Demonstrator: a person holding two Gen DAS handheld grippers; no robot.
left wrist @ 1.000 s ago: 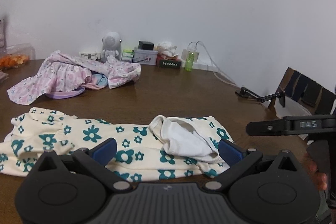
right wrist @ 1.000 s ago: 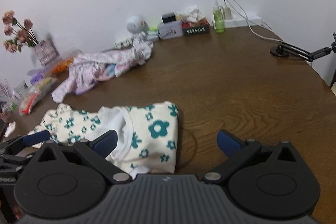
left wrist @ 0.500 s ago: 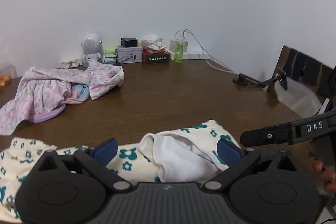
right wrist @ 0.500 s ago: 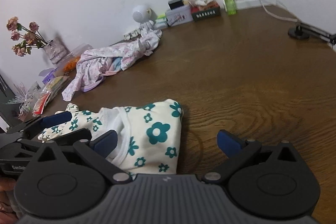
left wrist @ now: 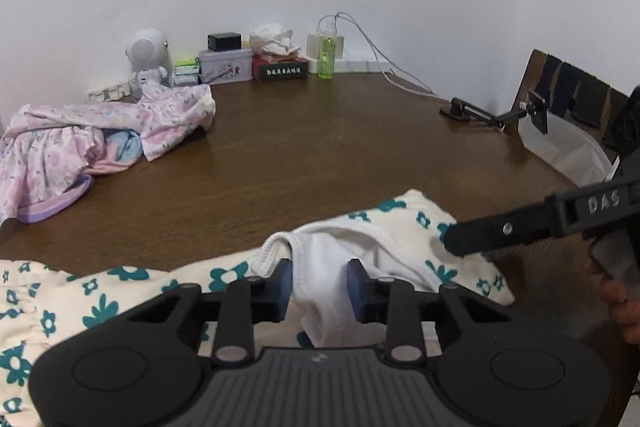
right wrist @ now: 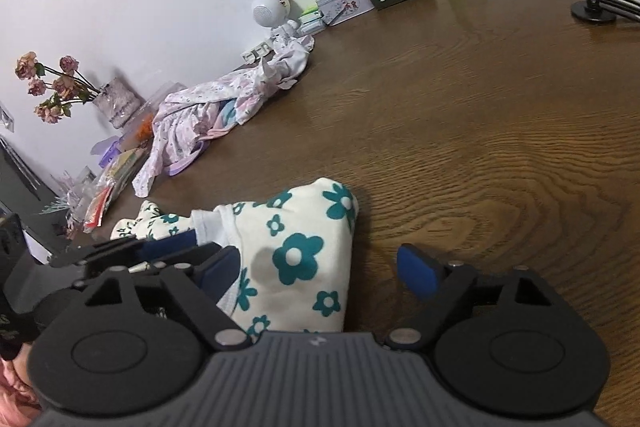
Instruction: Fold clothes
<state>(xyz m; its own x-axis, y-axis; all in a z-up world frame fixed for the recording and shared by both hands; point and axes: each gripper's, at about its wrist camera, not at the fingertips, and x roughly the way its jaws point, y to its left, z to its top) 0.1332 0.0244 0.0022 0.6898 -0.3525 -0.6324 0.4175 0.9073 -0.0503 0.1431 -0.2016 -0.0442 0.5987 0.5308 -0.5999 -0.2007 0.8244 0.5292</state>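
Note:
A cream garment with teal flowers (left wrist: 120, 287) lies along the near edge of the brown table (left wrist: 320, 147), its white inner side turned up at the right end. My left gripper (left wrist: 320, 285) has a fold of that white fabric between its blue pads, and its jaws are closing and touch the fold on both sides. My right gripper (right wrist: 320, 267) stands wide over the garment's right corner (right wrist: 304, 227), its jaws closing a little. Its left finger is over the cloth, its right finger over bare wood, and the pads do not press.
A heap of pink flowered clothes (left wrist: 80, 131) lies at the back left. Along the wall stand a white round figure (left wrist: 146, 55), a tin box (left wrist: 226, 65), a green bottle (left wrist: 326, 59) and cables. A black clamp arm (left wrist: 480, 115) and a chair (left wrist: 568, 95) are at the right, a flower vase (right wrist: 116, 103) far left.
Both grippers have come down and closer to the floral garment. The left jaws went from wide apart to narrow around the white fold. The right jaws narrowed slightly.

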